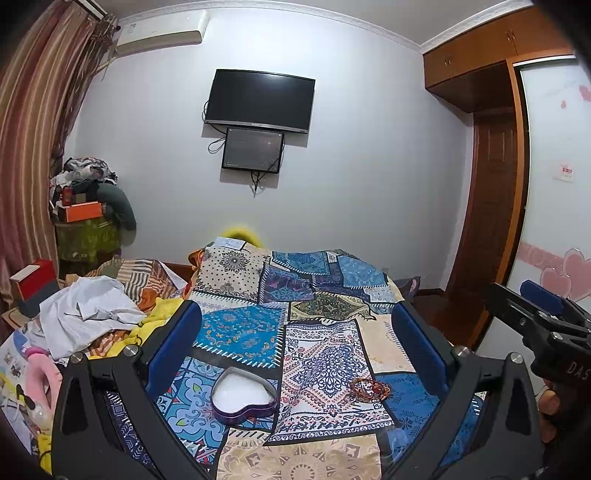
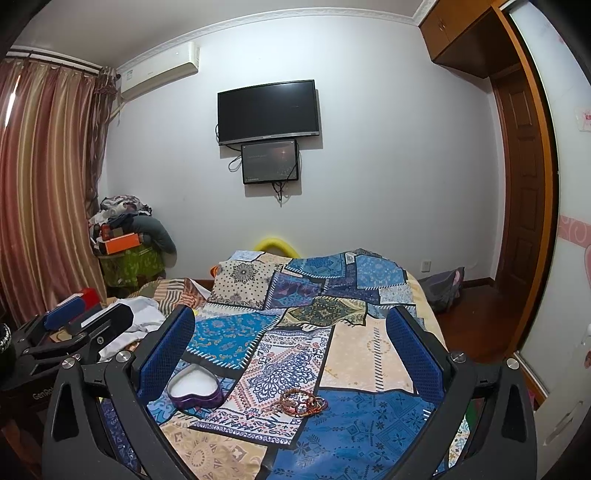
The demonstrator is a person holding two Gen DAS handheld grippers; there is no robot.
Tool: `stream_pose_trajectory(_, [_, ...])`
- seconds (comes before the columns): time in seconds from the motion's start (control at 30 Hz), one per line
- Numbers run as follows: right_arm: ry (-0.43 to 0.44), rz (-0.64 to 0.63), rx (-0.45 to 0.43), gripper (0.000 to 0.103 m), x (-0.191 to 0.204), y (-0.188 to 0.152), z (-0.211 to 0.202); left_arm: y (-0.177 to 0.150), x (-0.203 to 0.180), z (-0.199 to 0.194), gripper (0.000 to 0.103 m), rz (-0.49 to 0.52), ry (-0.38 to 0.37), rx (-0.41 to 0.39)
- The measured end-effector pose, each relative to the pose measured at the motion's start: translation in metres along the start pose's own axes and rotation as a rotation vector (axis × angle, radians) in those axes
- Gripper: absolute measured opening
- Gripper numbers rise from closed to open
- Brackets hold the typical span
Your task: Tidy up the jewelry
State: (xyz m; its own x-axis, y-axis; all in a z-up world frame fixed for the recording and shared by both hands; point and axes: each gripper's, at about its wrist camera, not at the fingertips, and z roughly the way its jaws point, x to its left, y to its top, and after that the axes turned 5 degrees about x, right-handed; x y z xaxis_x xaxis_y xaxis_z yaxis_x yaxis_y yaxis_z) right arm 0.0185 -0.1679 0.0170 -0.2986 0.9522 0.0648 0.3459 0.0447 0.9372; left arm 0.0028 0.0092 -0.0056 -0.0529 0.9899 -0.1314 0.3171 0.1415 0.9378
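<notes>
Both grippers hover above a bed covered with a patchwork bedspread (image 1: 317, 354), neither touching anything. Left gripper (image 1: 295, 325): blue-padded fingers spread wide, nothing between them. Right gripper (image 2: 291, 332): same, spread wide and empty.

Heart-shaped tin (image 1: 244, 395) sits open on the bedspread, purple wall, white lining inside; in the left wrist view it lies near the left finger, low in frame. Beaded bracelets (image 1: 370, 388), a small tangle of reddish-brown and orange strands, lie on the bedspread to the right of the tin, apart from it, not in it. In the right wrist view the tin (image 2: 194, 387) is by the left finger and the bracelets (image 2: 303, 401) sit lower centre, between the 2 fingers but below them.

Far wall holds a dark TV (image 1: 260, 100) with a smaller screen (image 1: 253, 148) just under it, cables hanging. Air conditioner (image 1: 162, 31) up left, striped curtains (image 2: 40, 192) on the left, wooden wardrobe (image 1: 491, 122) on the right. Crumpled white cloth (image 1: 88, 314) lies left of the bedspread.
</notes>
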Motion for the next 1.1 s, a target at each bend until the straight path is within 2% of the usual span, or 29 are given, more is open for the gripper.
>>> stream_pose_trajectory(0.73, [0.001, -0.002, -0.002, 0.103, 0.0, 0.001, -0.002, 0.0, 0.002, -0.004, 0.103, -0.006, 0.005, 0.001])
stream_pose_trajectory(1.1, [0.004, 0.002, 0.025, 0.103, 0.0, 0.0, 0.007, 0.001, -0.001, 0.009, 0.103, 0.003, 0.005, 0.027])
